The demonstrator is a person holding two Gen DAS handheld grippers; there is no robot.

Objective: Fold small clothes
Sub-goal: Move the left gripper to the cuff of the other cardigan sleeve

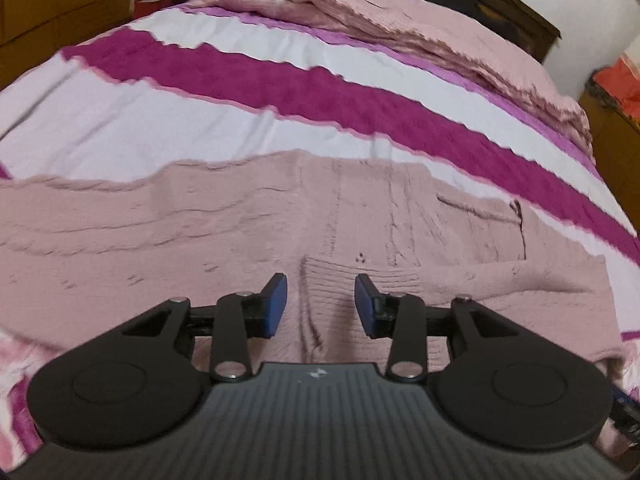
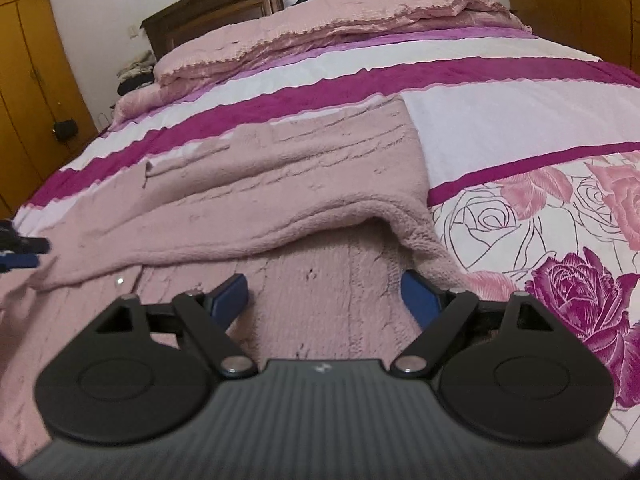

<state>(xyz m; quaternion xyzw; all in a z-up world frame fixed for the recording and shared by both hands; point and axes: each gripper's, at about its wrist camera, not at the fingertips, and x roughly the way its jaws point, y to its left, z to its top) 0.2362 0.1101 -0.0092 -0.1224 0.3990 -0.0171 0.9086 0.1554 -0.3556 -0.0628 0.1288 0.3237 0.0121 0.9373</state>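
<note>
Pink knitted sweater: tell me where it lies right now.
The pink knitted sweater lies spread on the striped bedspread, directly under both open grippers, left of the rose print in the right wrist view.

Each black gripper point(image 1: 321, 305) point(image 2: 326, 295) has blue pads, silver screws, ribbed grey body.

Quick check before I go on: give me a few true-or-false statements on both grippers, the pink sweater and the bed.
1. The left gripper is open. True.
2. The right gripper is shut on the pink sweater. False: its jaws stand wide apart, holding nothing.
3. The sweater lies on a striped bedspread. True.
4. The sweater is neatly folded into a small square. False: it is spread out, with one part lying across the body.
5. The bedspread near the right gripper is plain white. False: it shows printed roses.
</note>
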